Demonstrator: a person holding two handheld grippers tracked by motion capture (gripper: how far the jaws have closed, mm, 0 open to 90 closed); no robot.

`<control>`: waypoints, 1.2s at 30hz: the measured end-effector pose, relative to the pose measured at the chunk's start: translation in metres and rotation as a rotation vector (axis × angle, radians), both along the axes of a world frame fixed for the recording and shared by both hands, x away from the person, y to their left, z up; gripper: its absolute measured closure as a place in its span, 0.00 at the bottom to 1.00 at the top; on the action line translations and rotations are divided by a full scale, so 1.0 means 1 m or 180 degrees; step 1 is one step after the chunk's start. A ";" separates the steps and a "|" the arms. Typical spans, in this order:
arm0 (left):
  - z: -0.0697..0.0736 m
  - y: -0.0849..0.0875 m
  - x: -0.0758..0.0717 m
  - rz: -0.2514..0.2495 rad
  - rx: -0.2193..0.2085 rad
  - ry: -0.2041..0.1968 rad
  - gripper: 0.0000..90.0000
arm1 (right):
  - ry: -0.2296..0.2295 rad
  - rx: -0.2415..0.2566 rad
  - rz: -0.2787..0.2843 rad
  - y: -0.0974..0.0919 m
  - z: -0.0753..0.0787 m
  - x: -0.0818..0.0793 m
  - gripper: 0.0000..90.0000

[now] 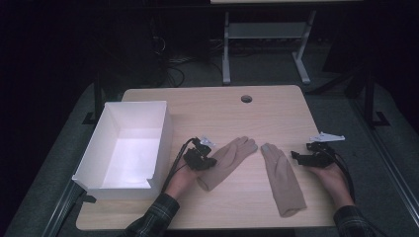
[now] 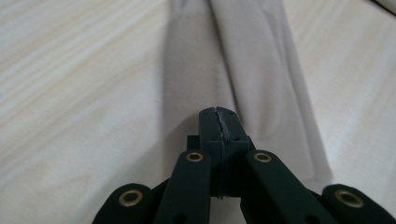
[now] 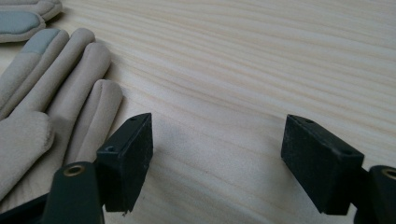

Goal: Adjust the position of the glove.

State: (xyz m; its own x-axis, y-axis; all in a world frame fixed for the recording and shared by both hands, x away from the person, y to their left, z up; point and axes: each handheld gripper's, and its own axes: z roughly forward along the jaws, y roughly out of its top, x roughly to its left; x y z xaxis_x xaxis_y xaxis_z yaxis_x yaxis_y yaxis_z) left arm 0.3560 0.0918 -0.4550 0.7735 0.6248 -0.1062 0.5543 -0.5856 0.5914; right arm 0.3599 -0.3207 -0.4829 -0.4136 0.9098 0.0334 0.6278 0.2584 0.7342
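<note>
1. One big wooden table (image 1: 217, 106) is seen, with everything on it.
2. One white box (image 1: 163, 136) is placed at the left side of the table. Nothing can be seen in it.
3. Two tan gloves are counted. The left glove (image 1: 228, 160) is laid in the middle, with its fingers pointed far and to the right. The right glove (image 1: 281, 180) is laid just beside it, with its fingers pointed far and a little left.
4. Two grippers are counted, one in each hand. The left gripper (image 1: 209, 161) is placed on the left glove, at its near left edge. Its jaws are pressed together, and a fold of the cloth (image 2: 219, 70) looks pinched at the tips. The glove's long side is stretched away from this gripper, far and right.
5. The right gripper (image 1: 299, 157) is held just right of the right glove, near its fingers (image 3: 70, 84). Its jaws are spread apart, and nothing is held between them. This glove is best reached by the right hand.
</note>
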 end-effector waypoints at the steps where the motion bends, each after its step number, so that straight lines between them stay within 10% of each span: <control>1: 0.000 0.000 0.000 0.0000 0.0000 0.0000 0.99 | 0.0002 0.0001 -0.0002 0.000 0.000 0.000 0.27; 24: -0.006 -0.021 -0.057 -0.0603 -0.0347 0.0289 0.99 | 0.0002 0.0000 -0.0002 0.000 0.000 0.000 0.27; 36: 0.007 -0.009 -0.044 -0.0451 -0.0448 0.0152 0.79 | 0.0001 -0.0001 -0.0001 0.000 0.000 0.000 0.27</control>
